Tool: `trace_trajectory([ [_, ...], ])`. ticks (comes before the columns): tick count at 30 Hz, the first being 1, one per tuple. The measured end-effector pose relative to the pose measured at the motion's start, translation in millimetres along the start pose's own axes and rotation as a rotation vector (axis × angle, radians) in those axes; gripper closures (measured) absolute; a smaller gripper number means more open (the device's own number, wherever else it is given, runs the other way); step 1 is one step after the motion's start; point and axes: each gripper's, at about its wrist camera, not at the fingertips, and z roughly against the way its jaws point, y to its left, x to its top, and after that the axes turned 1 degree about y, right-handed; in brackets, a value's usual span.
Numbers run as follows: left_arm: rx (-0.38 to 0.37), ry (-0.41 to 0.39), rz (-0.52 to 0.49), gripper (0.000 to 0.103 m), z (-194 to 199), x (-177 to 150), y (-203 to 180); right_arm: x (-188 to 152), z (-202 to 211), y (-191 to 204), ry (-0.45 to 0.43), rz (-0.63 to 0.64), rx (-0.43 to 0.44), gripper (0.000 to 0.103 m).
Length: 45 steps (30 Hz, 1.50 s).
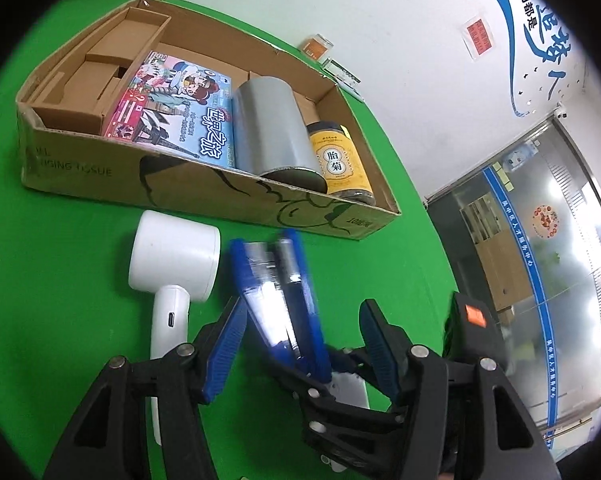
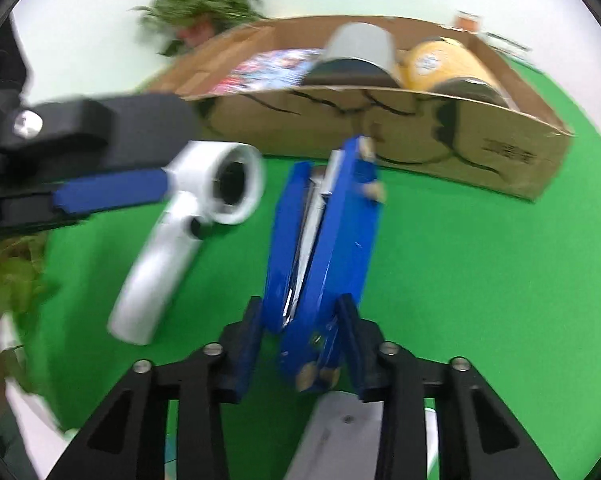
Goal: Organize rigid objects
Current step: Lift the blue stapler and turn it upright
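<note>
stapler (image 2: 320, 248): blue, hinged open (silver inside) | right tongs (image 2: 300, 344): pinching it | left tongs (image 1: 300, 344): spread

The right gripper (image 2: 300, 344) is clamped tight; the left gripper (image 1: 300, 344) gapes.

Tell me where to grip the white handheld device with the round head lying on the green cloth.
Take the white handheld device by its slim handle, from above, jaws across its width. The round head looks too wide, while the handle lies flat on the green cloth with bare cloth either side.
</note>
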Motion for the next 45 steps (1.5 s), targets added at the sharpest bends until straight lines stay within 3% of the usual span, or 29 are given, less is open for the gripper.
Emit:
trace_trajectory([
  [2, -0.015, 0.004, 0.004, 0.045, 2.9, -1.2, 1.0, 2.6, 4.4, -21.3, 0.015, -0.100, 0.226, 0.073],
  [4, -0.026, 0.024, 0.005, 0.045, -0.1, -1.8, -0.5, 4.6, 10.8, -39.8, -0.014, -0.121, 0.260, 0.073],
  [6, -0.027, 0.051, 0.007, 0.045, -8.1, -3.8, -3.7, 7.0, 19.8, -53.6, -0.026, -0.126, 0.192, 0.063],
  [8, -0.022, 0.071, 0.010, 0.045, -17.0, -4.2, -6.4, 8.3, 39.6, -69.5, -0.084, -0.144, 0.088, 0.042],
  [9, -0.024, 0.083, 0.011, 0.045, -22.5, -4.2, -8.1, 8.9, 48.3, -74.9, -0.114, -0.147, 0.051, 0.026],
  [10, -0.025, 0.097, 0.012, 0.045, -28.6, -4.3, -10.4, 9.9, 57.4, -79.6, -0.146, -0.143, 0.003, 0.021],
  [14, -0.017, 0.139, 0.006, 0.045, -49.2, -3.1, -17.4, 12.0, 72.7, -70.9, -0.179, 0.004, -0.057, 0.021],
  [15, 0.002, 0.140, 0.008, 0.044, -51.2, -2.6, -17.5, 13.2, 70.5, -62.9, -0.171, 0.058, -0.089, 0.028],
  [16, 0.016, 0.127, 0.010, 0.044, -50.3, -1.6, -16.9, 12.3, 67.8, -65.2, -0.154, 0.110, -0.092, 0.027],
  [19, -0.009, 0.095, 0.035, 0.044, -37.9, -0.2, -11.0, 7.4, 45.5, -45.6, -0.095, 0.210, -0.006, 0.029],
  [23, 0.033, 0.040, 0.055, 0.044, -10.3, -7.9, 0.8, 8.9, 22.7, -20.4, -0.080, 0.326, -0.043, 0.029],
  [24, 0.037, 0.035, 0.067, 0.044, -7.4, -10.2, 2.8, 8.8, 16.3, -15.6, -0.065, 0.354, -0.071, 0.035],
  [25, 0.044, 0.033, 0.076, 0.044, -6.0, -12.4, 4.2, 9.5, 6.0, -10.3, -0.030, 0.381, -0.115, 0.052],
  [26, 0.052, 0.037, 0.078, 0.044, -6.1, -14.2, 5.5, 11.2, -5.3, -9.6, 0.019, 0.394, -0.158, 0.063],
  [27, 0.059, 0.041, 0.081, 0.044, -7.2, -16.2, 5.9, 12.5, -7.8, -12.5, 0.023, 0.374, -0.148, 0.065],
  [29, 0.044, 0.058, 0.087, 0.044, -11.5, -18.4, 4.6, 20.9, -1.0, -28.1, 0.030, 0.231, -0.042, 0.066],
  [31, 0.023, 0.070, 0.084, 0.044, -16.1, -18.2, 0.5, 28.1, 7.2, -70.0, 0.055, -0.063, 0.204, 0.068],
  [33, 0.016, 0.084, 0.065, 0.044, -22.9, -15.3, -8.3, 22.3, 13.1, -117.4, 0.048, -0.321, 0.397, 0.069],
  [35, -0.004, 0.112, 0.044, 0.044, -34.7, -10.2, -16.9, 15.8, 18.4, -143.7, 0.031, -0.428, 0.433, 0.064],
  [36, -0.018, 0.132, 0.039, 0.044, -43.3, -6.3, -20.6, 12.3, 25.5, -157.0, 0.011, -0.473, 0.402, 0.052],
  [38, -0.029, 0.163, 0.032, 0.044, -61.0, 0.4, -27.6, 9.9, 41.3, -172.2, -0.030, -0.509, 0.357, 0.046],
  [40, -0.030, 0.207, 0.028, 0.044, -83.3, 7.8, -32.4, 10.5, 66.6, -172.7, -0.095, -0.440, 0.204, 0.022],
  [41, -0.031, 0.222, 0.029, 0.044, -90.8, 10.4, -33.2, 11.7, 79.4, -164.9, -0.133, -0.364, 0.113, 0.021],
  [42, -0.042, 0.238, 0.038, 0.044, -101.1, 14.2, -33.1, 11.8, 84.5, -158.6, -0.142, -0.312, 0.075, 0.022],
  [45, -0.038, 0.266, 0.079, 0.044, -116.8, 21.0, -26.9, 9.0, 96.1, -137.5, -0.148, -0.172, 0.032, 0.022],
])
